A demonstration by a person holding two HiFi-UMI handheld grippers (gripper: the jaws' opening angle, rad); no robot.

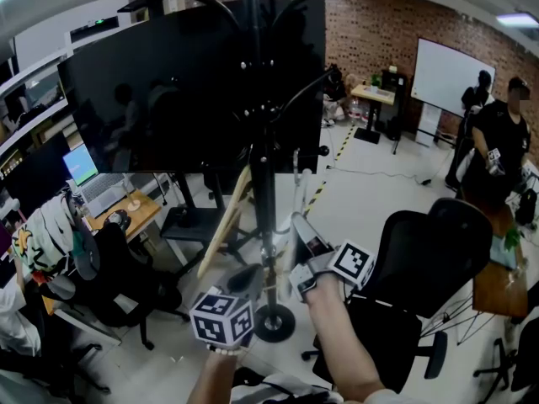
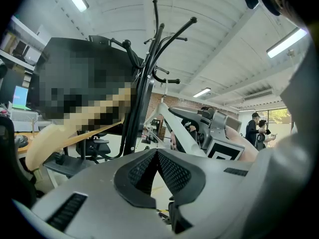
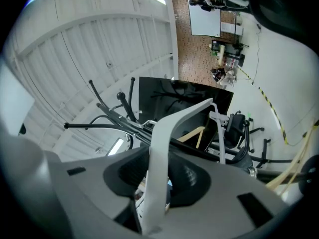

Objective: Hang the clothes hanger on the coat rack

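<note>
A black coat rack [image 1: 262, 167] rises in the middle of the head view, its hooks spreading at the top. A wooden hanger [image 1: 222, 225] hangs slanted against its pole. My right gripper [image 1: 299, 225] is shut on one arm of a white plastic hanger [image 1: 297, 188], held just right of the pole. The right gripper view shows the white hanger [image 3: 172, 128] running up between the pads [image 3: 192, 176], with the rack [image 3: 119, 123] close behind it. My left gripper [image 1: 246, 280] sits low beside the pole; its jaws [image 2: 157, 153] meet at the tips with nothing in them.
A large black screen [image 1: 168, 82] stands behind the rack. A black office chair [image 1: 429, 259] is close on the right. A desk with a laptop [image 1: 93, 188] and another chair are on the left. People [image 1: 497, 141] stand far right by a whiteboard [image 1: 450, 78].
</note>
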